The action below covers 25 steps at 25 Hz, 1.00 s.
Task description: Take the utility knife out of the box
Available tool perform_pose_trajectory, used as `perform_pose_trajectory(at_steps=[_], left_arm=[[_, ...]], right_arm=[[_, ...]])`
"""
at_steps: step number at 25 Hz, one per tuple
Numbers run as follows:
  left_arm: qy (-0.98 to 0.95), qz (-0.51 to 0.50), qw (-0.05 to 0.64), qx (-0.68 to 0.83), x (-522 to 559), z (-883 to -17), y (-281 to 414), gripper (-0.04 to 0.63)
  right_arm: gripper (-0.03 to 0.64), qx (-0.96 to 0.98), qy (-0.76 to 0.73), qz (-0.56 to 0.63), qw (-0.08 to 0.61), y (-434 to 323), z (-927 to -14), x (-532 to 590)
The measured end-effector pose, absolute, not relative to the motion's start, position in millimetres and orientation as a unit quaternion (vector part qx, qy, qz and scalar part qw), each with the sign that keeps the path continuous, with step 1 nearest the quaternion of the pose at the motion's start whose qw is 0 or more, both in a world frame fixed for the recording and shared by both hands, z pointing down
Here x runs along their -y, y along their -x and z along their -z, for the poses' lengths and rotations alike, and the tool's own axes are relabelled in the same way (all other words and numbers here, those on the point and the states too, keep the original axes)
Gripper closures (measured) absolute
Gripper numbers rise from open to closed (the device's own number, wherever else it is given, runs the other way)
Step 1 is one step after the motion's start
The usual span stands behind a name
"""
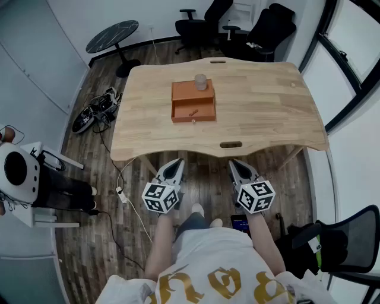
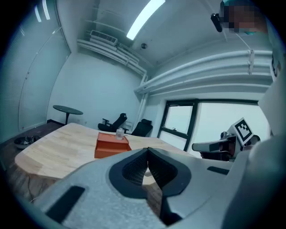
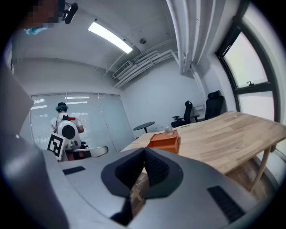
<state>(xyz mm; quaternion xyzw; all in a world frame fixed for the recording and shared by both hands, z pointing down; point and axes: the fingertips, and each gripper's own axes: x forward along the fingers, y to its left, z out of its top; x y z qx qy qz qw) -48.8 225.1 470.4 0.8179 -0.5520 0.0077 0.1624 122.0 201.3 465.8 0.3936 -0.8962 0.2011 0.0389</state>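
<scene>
Knife (image 1: 193, 113) in box (image 1: 184, 92), well beyond left tongs (image 1: 177, 161), right tongs (image 1: 233, 162); both closed

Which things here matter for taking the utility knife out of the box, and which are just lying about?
Job: orange box; reddish utility knife, likely, in its open drawer; left tongs, right tongs, both shut.
Lying about: clear cup on the box; office chairs; round table.
</scene>
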Motion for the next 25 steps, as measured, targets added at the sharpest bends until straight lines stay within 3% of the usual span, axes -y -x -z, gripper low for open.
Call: perform_pose_trajectory(at_steps=[25], left_arm=[[-0.793,-0.031,0.140,0.592,-222,-465,70,0.586]], right_arm=[[0.606,0.902,-0.375,-0.213,0.028,-107,-466,-187]])
